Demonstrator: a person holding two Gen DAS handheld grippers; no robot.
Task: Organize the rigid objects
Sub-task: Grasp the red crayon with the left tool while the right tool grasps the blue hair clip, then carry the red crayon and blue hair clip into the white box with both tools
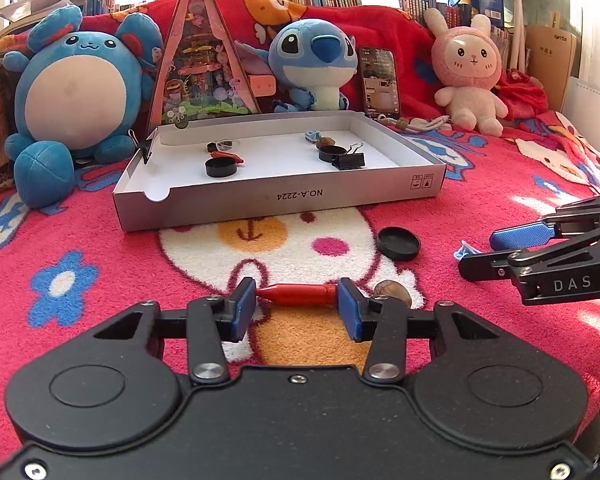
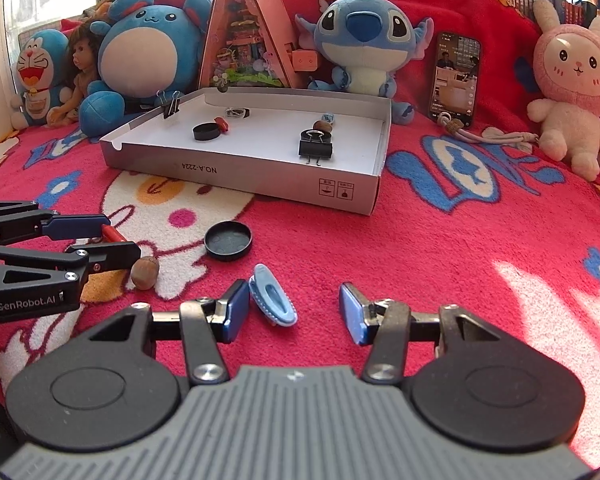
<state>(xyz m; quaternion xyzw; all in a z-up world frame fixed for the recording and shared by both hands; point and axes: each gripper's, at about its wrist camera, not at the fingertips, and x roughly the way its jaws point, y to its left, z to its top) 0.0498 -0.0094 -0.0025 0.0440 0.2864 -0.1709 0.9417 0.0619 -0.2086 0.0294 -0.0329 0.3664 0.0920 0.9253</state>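
A shallow white box point(image 1: 380, 194) point(image 2: 340, 190) holds black caps, a binder clip point(image 1: 348, 159) point(image 2: 315, 148), a red piece and other small items. On the blanket in front lie a black cap point(image 1: 399, 243) point(image 2: 228, 240), a brown nut point(image 1: 392, 292) point(image 2: 145, 273), a small blue clip point(image 2: 272, 300) and a red cylinder point(image 1: 298, 293). My left gripper point(image 1: 296, 306) point(image 2: 100, 242) has its blue pads against both ends of the red cylinder. My right gripper point(image 2: 294, 312) point(image 1: 476, 252) is open, the blue clip lying by its left finger.
Plush toys point(image 1: 76, 96) point(image 2: 364, 40) point(image 2: 572, 80), a triangular diorama point(image 1: 200, 64), a phone point(image 2: 454, 76) and a cord point(image 2: 488, 134) stand behind the box on the red patterned blanket. Bookshelves fill the back.
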